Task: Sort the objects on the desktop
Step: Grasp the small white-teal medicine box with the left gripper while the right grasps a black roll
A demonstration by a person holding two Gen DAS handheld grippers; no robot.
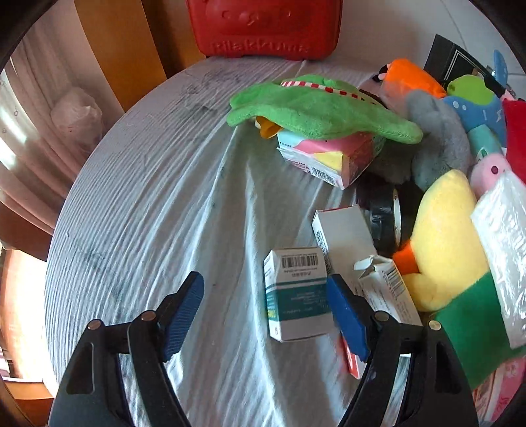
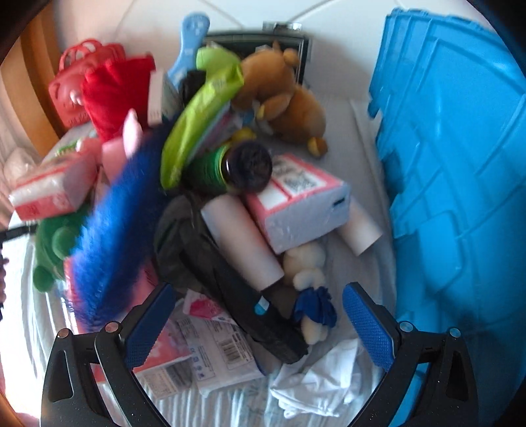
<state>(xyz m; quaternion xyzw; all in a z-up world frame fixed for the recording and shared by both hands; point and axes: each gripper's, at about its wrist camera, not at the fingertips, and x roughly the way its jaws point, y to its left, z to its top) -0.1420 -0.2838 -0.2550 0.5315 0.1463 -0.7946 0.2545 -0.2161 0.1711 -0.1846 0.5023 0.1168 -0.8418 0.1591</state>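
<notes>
My left gripper [image 1: 264, 284] points down at the sheet-covered table, open. A white and teal medicine box [image 1: 296, 295] lies between its blue pads, close to the right fingertip [image 1: 342, 305] and well clear of the left one. Two more white boxes [image 1: 342, 236] lie just behind it. My right gripper [image 2: 259, 292] is open above a blurred heap. Under it are a black flat object [image 2: 250, 308], a white roll [image 2: 243, 239] and a small white plush with a blue bow [image 2: 309, 279]. Neither gripper holds anything.
A green plush [image 1: 315, 108] drapes over a pink and yellow carton [image 1: 332, 154], beside a yellow plush [image 1: 450, 243] and a red case [image 1: 266, 26]. A blue crate [image 2: 460, 164] stands right of the heap, which holds a blue brush [image 2: 111, 236], a pink pack [image 2: 302, 200] and a brown bear [image 2: 286, 95].
</notes>
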